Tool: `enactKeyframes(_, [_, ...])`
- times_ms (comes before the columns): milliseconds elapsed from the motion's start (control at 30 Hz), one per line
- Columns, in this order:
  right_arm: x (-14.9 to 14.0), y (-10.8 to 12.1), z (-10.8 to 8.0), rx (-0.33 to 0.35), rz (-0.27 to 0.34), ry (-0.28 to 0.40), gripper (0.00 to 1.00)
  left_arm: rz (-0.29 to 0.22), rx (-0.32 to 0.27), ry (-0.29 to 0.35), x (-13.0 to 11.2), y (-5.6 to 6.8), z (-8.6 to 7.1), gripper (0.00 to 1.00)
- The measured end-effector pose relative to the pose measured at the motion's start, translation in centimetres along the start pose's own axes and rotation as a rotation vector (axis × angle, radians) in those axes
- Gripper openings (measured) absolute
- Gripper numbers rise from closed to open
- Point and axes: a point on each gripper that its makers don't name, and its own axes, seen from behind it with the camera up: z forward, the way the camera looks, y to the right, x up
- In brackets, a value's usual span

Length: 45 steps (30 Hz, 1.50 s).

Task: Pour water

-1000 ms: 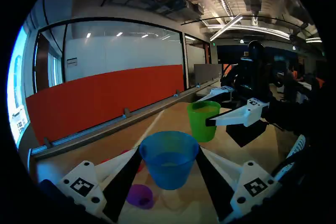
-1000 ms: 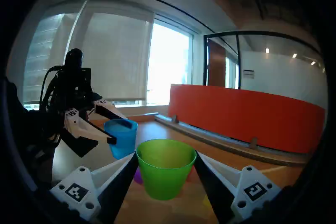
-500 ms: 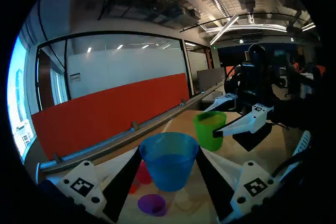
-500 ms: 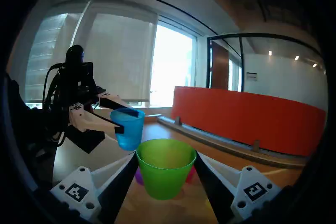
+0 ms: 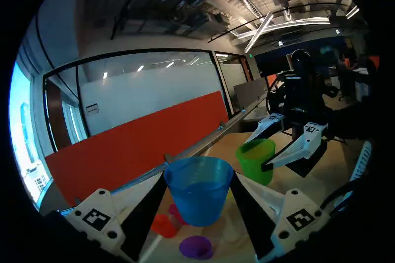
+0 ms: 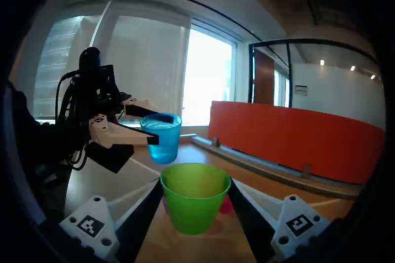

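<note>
Blue cup (image 5: 198,196), part full of water, upright, gripped between the jaws of the left gripper (image 5: 198,180); both fingers press its sides. Green cup (image 6: 195,203) held the same way in the right gripper (image 6: 195,184), jaws closed on its walls, mouth up. Cannot tell whether anything is in it.

Change over the last second: the blue cup has gone up. In the right gripper view it was level with the green cup's rim, off to the far left. Now it hangs above that rim and nearer, still left of it and beyond. In the left gripper view the green cup has slid lower and to the right, and a small red cup (image 5: 164,225) and purple cup (image 5: 196,247) on the tabletop (image 5: 335,167) have come in underneath.

Reading: lift done, approach nearly done, no tilt yet, no water passed. Next move calls for the blue lip over the green mouth, then a slow tip. Tipping short of the mouth would wet the tabletop.
</note>
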Motion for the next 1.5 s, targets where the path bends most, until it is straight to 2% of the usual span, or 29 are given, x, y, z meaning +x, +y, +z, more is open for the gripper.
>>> enactKeyframes(500, [-1.0,-1.8,0.7,0.056,-0.019,-0.020,0.92,0.150,0.028,0.026,1.5,-0.5,0.6,0.88])
enactKeyframes(800, [-1.3,-2.6,0.9,0.082,-0.023,-0.025,0.93,0.229,0.031,0.035,2.2,-0.4,1.0,0.88])
enactKeyframes(1100, [-1.4,-3.5,1.1,0.108,-0.026,-0.026,0.92,0.322,0.025,0.048,3.4,0.3,1.4,0.88])
enactKeyframes(1500, [-1.3,-4.0,1.2,0.128,-0.028,-0.022,0.93,0.415,0.034,0.047,4.2,0.4,1.5,0.88])
